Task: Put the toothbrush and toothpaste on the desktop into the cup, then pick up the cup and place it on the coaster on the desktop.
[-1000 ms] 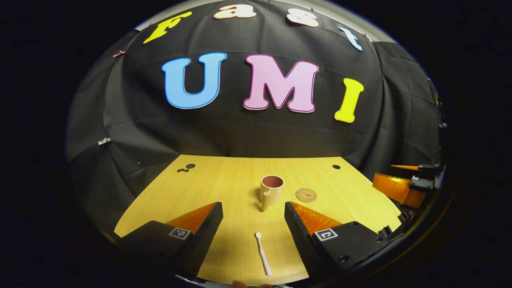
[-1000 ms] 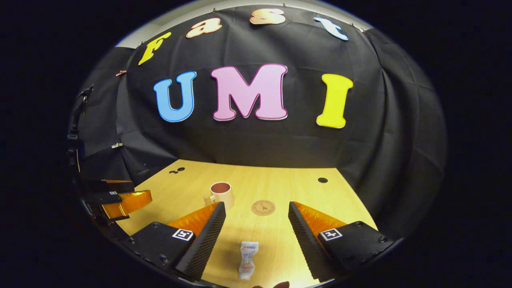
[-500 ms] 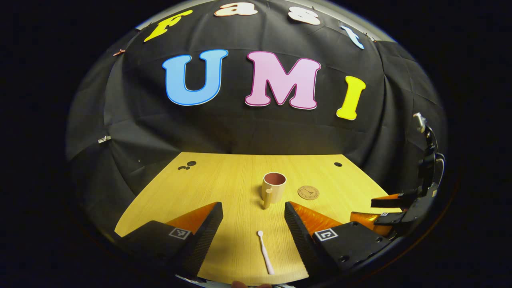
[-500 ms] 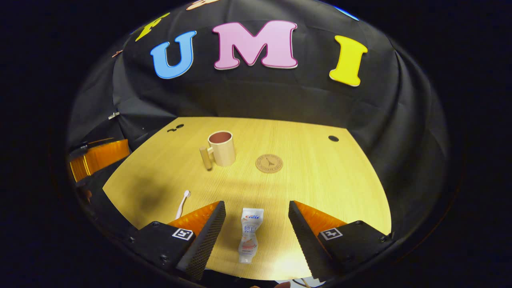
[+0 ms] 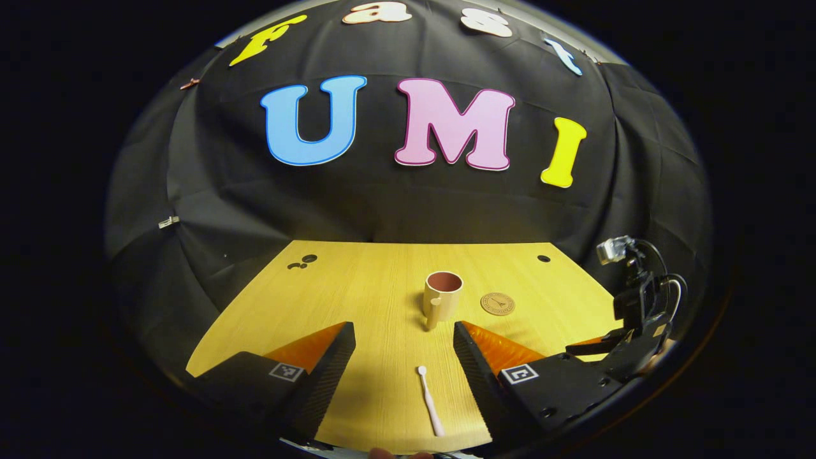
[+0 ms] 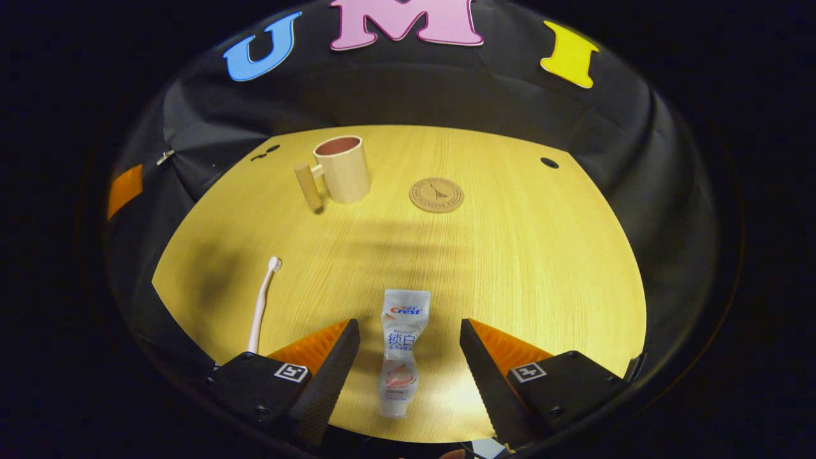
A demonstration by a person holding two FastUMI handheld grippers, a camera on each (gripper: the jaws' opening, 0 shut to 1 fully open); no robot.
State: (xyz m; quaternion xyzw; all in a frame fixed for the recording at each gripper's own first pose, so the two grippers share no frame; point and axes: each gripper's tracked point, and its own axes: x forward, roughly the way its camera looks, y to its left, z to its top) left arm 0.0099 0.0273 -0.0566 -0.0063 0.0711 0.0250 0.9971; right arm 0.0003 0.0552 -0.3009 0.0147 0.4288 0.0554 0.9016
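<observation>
Right gripper [image 6: 408,357] gapes wide over the toothpaste [image 6: 400,354], left gripper [image 5: 403,357] wide over the toothbrush [image 5: 430,401], cup [image 5: 442,298] beyond.

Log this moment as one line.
right gripper: open over toothpaste | left gripper: open over toothbrush | cup: empty, off coaster

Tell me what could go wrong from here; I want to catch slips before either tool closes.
The toothpaste lies flat between the open right tool, so a shallow close may slide it rather than lift it. The toothbrush is thin and flat between the open left tool, easy to miss. The cup is narrow and light-looking, so a tilted drop may tip it toward the coaster.
</observation>
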